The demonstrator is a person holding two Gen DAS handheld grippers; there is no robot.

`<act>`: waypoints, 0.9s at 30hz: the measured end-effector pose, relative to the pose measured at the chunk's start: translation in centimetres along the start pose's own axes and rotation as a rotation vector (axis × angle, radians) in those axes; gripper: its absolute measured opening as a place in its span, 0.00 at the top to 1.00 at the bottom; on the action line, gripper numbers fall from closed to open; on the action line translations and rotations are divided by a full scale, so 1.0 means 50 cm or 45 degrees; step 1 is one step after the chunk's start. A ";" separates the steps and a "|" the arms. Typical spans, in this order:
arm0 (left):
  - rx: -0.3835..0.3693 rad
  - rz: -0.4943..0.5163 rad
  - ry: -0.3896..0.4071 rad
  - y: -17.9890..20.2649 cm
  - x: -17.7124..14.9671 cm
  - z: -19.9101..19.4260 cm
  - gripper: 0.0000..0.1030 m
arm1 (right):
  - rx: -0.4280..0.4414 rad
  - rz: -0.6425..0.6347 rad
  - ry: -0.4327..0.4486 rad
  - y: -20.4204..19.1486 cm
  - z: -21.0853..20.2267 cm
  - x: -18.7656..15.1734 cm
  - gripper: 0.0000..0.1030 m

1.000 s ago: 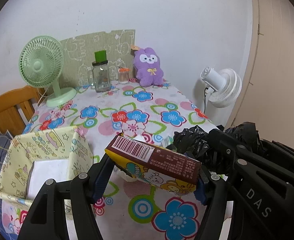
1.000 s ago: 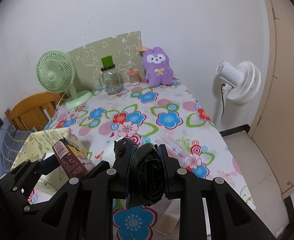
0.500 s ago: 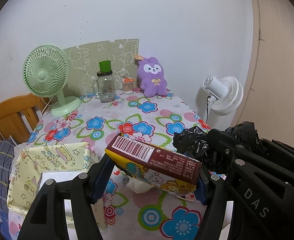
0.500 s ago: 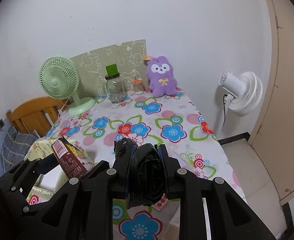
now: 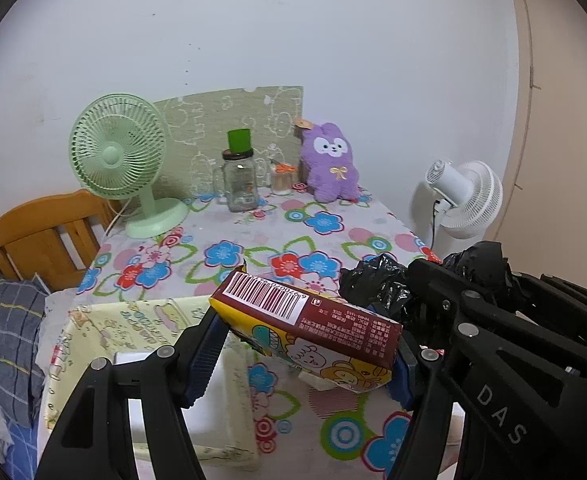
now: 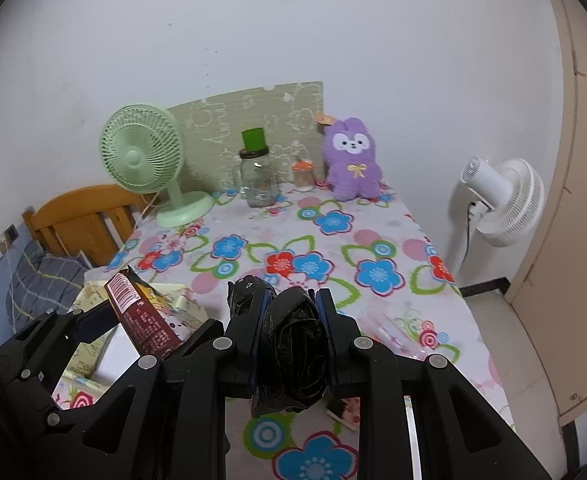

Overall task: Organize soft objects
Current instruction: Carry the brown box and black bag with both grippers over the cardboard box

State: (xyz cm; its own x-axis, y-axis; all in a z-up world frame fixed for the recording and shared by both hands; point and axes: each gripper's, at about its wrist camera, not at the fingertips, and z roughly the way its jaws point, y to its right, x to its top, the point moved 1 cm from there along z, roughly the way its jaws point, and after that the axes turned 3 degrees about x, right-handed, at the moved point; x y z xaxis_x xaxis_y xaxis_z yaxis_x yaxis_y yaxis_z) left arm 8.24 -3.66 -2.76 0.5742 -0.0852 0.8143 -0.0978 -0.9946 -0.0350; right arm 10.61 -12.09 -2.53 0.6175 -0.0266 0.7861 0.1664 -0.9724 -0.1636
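My left gripper (image 5: 309, 344) is shut on a maroon and yellow snack packet (image 5: 313, 328) with a barcode, held lengthwise in the air above the table's near edge; the same packet (image 6: 143, 320) shows at lower left in the right wrist view. My right gripper (image 6: 291, 320) is shut on a crumpled black plastic bag (image 6: 295, 344), which hangs between its blue pads. That black bag (image 5: 377, 284) sits just right of the packet in the left wrist view. A yellow patterned fabric box (image 5: 105, 328) with a white item inside stands below and left of the packet.
The flowered tablecloth (image 6: 333, 248) carries a green desk fan (image 6: 145, 156), a glass jar (image 6: 259, 176) with a green top, a small jar and a purple plush toy (image 6: 351, 168) along the far wall. A wooden chair (image 6: 85, 216) stands left; a white floor fan (image 6: 497, 196) right.
Both grippers rose and drew back from the table with their loads still held, so the table and the fabric box now sit lower and farther off in both views.
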 end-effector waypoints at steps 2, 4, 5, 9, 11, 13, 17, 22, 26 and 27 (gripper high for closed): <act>0.011 -0.006 0.004 -0.014 0.002 -0.002 0.31 | 0.012 -0.012 0.003 -0.013 0.003 0.006 0.74; 0.022 -0.012 0.004 -0.027 0.005 -0.002 0.31 | 0.025 -0.023 0.003 -0.025 0.007 0.010 0.74; 0.026 -0.016 0.003 -0.034 0.005 -0.002 0.31 | 0.032 -0.027 0.001 -0.031 0.009 0.013 0.74; 0.043 -0.023 -0.001 -0.055 0.006 -0.001 0.31 | 0.057 -0.052 -0.009 -0.057 0.018 0.017 0.74; 0.053 -0.029 0.002 -0.067 0.006 -0.001 0.31 | 0.069 -0.069 -0.012 -0.071 0.024 0.019 0.74; 0.063 -0.035 0.002 -0.079 0.005 -0.001 0.31 | 0.083 -0.085 -0.013 -0.085 0.029 0.021 0.74; 0.087 -0.049 -0.004 -0.102 0.003 -0.001 0.31 | 0.112 -0.113 -0.020 -0.111 0.043 0.025 0.74; 0.117 -0.068 -0.020 -0.138 -0.001 0.007 0.31 | 0.148 -0.143 -0.037 -0.146 0.064 0.028 0.74; 0.135 -0.083 -0.036 -0.166 -0.006 0.015 0.31 | 0.180 -0.162 -0.055 -0.173 0.082 0.027 0.74; 0.140 -0.091 -0.044 -0.174 -0.009 0.019 0.31 | 0.185 -0.165 -0.060 -0.179 0.085 0.027 0.74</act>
State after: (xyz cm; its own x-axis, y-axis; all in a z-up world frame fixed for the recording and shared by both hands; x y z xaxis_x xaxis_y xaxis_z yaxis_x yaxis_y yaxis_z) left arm 9.63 5.00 -3.38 0.6041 -0.0137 0.7968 0.0331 -0.9986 -0.0423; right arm 13.25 -2.46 -2.54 0.6186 0.1111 0.7778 0.3541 -0.9232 -0.1497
